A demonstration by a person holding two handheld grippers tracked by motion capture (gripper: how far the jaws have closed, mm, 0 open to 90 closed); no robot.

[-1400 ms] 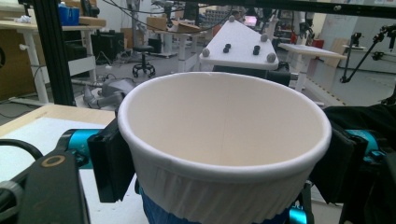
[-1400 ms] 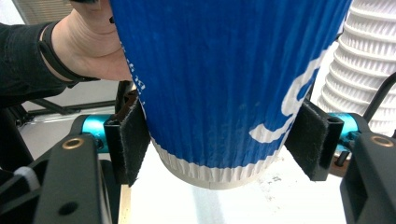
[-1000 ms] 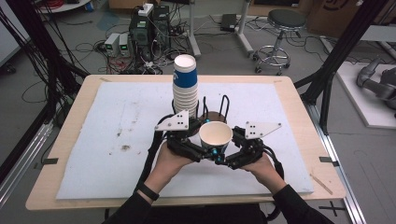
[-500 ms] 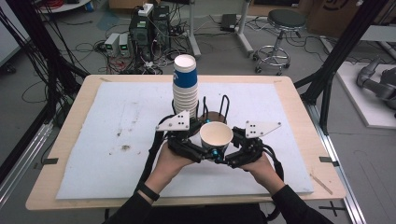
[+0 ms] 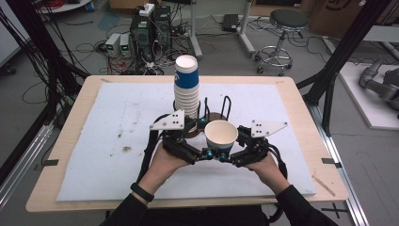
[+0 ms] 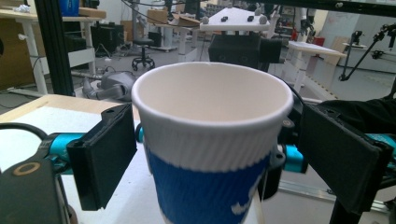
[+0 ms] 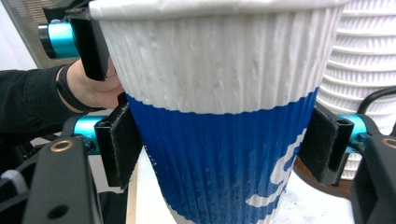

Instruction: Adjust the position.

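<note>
Right tongs [image 7: 224, 144] clasp the paper cup [image 7: 219, 116]; left tongs [image 6: 233, 154] stand released around it.

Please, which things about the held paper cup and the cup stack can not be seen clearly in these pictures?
- Bottom of the held cup: cut off by the lower edge in both gripper views; hidden by its own body in the high view.
- Printed white mark on the cup: cut off, unreadable.
- Base of the cup stack: hidden behind the left gripper in the high view.
- Right gripper: contact with the cup unclear.
</note>
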